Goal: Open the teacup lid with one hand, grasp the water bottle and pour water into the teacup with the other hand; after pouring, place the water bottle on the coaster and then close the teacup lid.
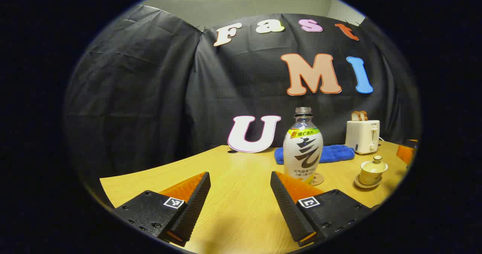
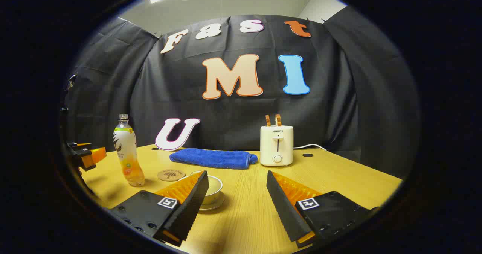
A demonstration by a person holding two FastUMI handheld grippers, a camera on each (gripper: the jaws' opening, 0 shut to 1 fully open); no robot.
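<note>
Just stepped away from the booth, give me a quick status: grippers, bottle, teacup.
Left gripper open, holding nothing. Right gripper open, near the teacup. Water bottle upright on table, uncapped; teacup lid on. Coaster free, nothing blocking.

The toaster (image 2: 277, 145), at about twelve o'clock on the counter (image 2: 339, 178) in the right gripper view, carries the brand word "SUPOR" on its front. The water bottle (image 1: 302, 148) bears printed characters, and each gripper bears a square coded marker without legible words.
</note>
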